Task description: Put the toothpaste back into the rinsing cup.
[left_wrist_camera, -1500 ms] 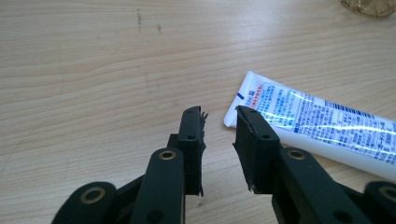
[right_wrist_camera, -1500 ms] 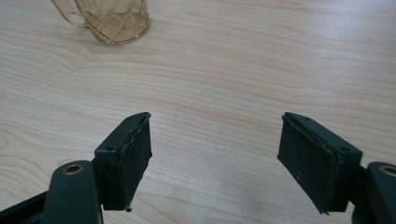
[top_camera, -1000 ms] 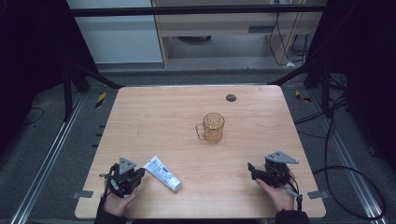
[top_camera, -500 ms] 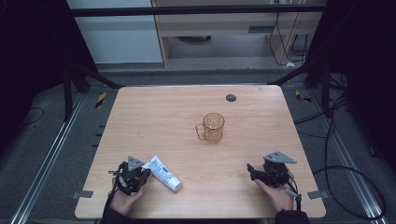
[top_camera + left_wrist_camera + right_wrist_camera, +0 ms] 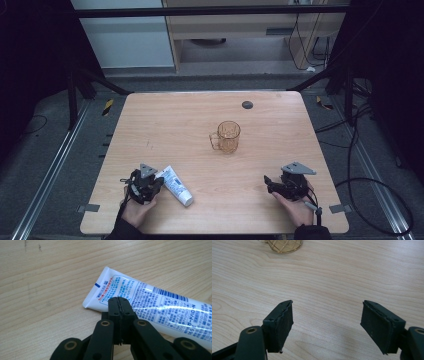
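High view: the wooden table (image 5: 180, 125) takes up the middle of the scene, with a dark round spot (image 5: 247, 104) on its top toward 12 o'clock. A little to the 1 o'clock side of the centre stands an amber see-through mug (image 5: 228, 136), upright, its handle turned toward 9 o'clock. The white tube (image 5: 174, 185) lies flat near the edge at about 7 o'clock, its length running from 10 to 4 o'clock, well apart from the mug. The left gripper (image 5: 159, 182) sits just at the tube's crimped flat end, held by a hand (image 5: 134, 210) that comes in from 6 o'clock; in the left gripper view its black jaws are pressed together with nothing between the pads, their tips lying over the tube (image 5: 140, 300) close to that flat end, though whether they touch it cannot be told. The right gripper (image 5: 268, 182) rests near 5 o'clock, pointing toward 9 o'clock, well apart from tube and mug; in the right gripper view its jaws stand spread wide over bare wood, with the mug's base (image 5: 284, 245) at 11 o'clock.
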`<state>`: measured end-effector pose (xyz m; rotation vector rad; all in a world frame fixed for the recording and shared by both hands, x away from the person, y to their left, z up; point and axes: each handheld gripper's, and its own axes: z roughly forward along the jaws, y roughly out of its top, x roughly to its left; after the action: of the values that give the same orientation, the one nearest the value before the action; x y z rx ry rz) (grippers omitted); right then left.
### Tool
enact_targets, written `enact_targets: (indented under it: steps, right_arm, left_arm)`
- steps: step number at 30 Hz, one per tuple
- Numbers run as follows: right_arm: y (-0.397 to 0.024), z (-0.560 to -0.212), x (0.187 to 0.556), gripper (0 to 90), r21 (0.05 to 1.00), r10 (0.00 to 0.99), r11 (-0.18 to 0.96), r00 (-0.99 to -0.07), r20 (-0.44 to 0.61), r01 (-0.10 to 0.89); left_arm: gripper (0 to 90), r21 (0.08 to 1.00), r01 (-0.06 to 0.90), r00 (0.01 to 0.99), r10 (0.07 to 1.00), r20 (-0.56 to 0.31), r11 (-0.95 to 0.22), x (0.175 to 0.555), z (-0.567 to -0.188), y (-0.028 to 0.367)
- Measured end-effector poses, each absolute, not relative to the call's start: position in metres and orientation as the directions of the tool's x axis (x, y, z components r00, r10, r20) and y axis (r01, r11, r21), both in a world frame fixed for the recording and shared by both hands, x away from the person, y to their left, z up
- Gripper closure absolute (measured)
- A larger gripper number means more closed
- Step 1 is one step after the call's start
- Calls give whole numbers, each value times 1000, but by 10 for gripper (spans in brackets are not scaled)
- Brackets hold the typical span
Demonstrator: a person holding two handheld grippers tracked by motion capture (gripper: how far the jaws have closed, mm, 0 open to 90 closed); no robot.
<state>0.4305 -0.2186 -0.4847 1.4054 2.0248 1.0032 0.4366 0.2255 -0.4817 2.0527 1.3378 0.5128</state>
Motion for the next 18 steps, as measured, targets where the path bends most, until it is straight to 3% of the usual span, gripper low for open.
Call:
enact_targets:
  steps: [18]
  right_arm:
    - [-219, -486, 432, 257, 786, 932, 205, -362, 26, 583]
  left_arm:
    - [888, 684, 663, 428, 904, -13, -304, 452, -485, 206]
